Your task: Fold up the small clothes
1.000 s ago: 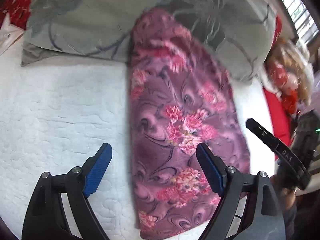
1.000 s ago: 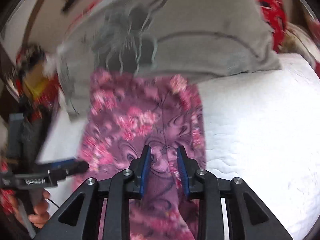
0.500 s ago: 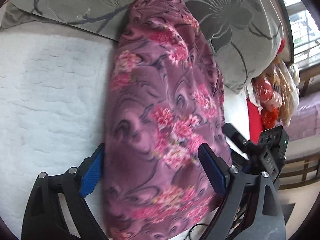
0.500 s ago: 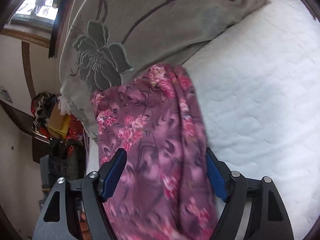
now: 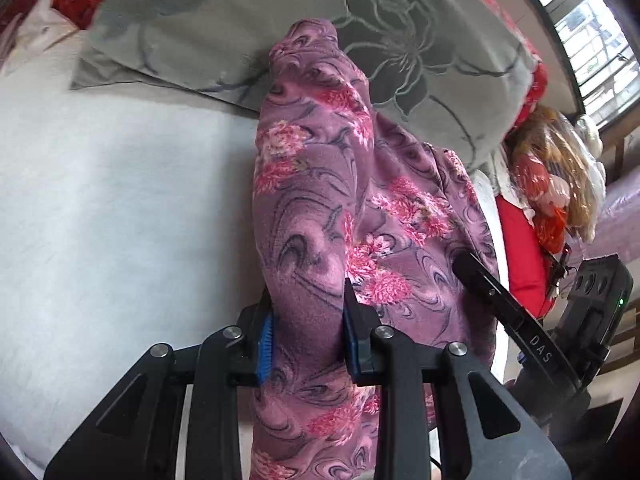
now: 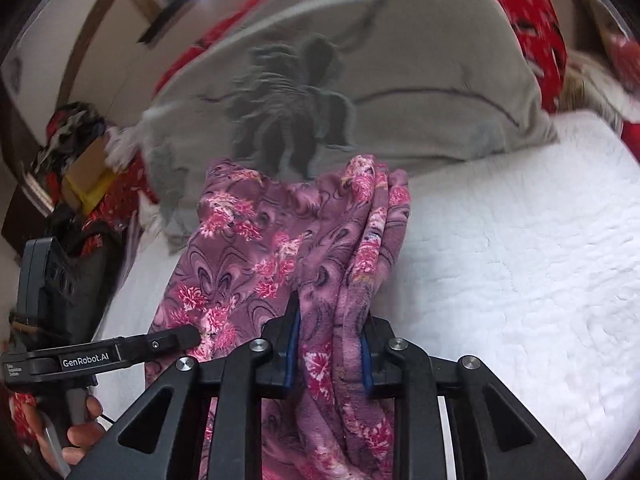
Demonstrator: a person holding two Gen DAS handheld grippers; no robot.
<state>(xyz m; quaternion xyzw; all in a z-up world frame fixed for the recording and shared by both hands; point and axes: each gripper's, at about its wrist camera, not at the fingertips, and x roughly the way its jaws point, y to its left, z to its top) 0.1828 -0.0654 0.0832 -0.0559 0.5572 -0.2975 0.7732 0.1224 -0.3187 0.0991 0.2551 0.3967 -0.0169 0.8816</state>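
Home bedroom: white quilted mattress [image 6: 520, 260], grey floral pillow [image 5: 400, 40], barred window [image 5: 592, 20].

A purple fleece garment [image 5: 320, 208] with pink flower print lies lengthwise on the white quilted bed. Its near end is bunched into folds, and its far end rests against a grey pillow.

Left gripper [image 5: 306, 332] and right gripper [image 6: 330, 344]: matte black angular frames with silver screws and blue finger pads [image 5: 265, 344]. One finger is lettered "GenRobot.AI", another "DAS".
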